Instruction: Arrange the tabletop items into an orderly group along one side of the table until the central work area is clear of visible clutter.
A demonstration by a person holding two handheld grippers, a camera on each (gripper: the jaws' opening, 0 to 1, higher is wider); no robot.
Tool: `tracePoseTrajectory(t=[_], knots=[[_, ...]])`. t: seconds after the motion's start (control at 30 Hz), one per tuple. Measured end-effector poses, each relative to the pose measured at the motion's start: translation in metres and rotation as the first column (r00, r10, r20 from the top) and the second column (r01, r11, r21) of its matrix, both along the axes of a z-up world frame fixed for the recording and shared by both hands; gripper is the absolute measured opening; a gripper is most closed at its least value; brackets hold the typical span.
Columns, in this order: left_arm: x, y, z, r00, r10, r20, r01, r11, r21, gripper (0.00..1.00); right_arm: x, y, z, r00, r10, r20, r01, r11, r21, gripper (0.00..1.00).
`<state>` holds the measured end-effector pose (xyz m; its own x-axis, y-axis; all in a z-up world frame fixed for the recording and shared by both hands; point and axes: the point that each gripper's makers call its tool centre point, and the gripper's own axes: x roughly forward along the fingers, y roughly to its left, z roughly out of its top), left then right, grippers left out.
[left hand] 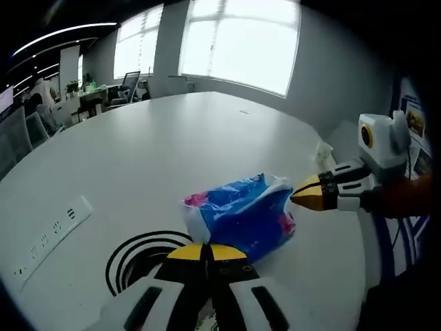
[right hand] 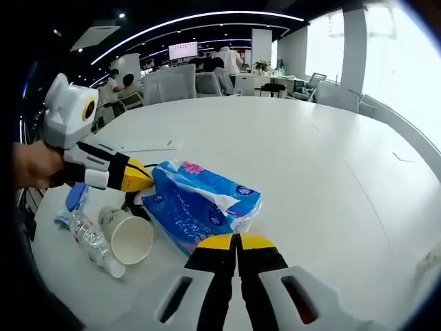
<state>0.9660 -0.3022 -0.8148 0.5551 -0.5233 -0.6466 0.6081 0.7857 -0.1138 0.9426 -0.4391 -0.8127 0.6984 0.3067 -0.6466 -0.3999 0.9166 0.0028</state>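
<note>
In the left gripper view, the left gripper (left hand: 207,252) has its jaws together, holding nothing, and the blue tissue pack (left hand: 242,212) lies just ahead. In the right gripper view, the right gripper (right hand: 238,241) is also closed and empty behind the pack, with the paper cup (right hand: 129,234) and plastic bottle (right hand: 92,241) to its left. A push on the pack could roll the tipped cup away.

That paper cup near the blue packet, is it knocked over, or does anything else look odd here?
Yes. In the right gripper view the paper cup lies on its side, mouth open toward the camera, with nothing visibly spilled. A plastic bottle lies flat beside it. The blue tissue pack looks crumpled, its wrapper torn open at one end.
</note>
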Motion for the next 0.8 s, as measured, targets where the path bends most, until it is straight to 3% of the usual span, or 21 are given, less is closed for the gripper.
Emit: tracePoseTrajectory(t=[0.33, 0.8], knots=[[0.001, 0.002, -0.006, 1.0, -0.004, -0.013, 0.005, 1.0, 0.007, 0.0, -0.004, 0.002, -0.018, 0.999, 0.006, -0.048, -0.005, 1.0, 0.006, 0.0], [0.0, 0.009, 0.005, 1.0, -0.004, 0.004, 0.004, 1.0, 0.019, 0.03, -0.004, 0.007, -0.008, 0.999, 0.034, -0.032, -0.033, 0.999, 0.03, 0.05]])
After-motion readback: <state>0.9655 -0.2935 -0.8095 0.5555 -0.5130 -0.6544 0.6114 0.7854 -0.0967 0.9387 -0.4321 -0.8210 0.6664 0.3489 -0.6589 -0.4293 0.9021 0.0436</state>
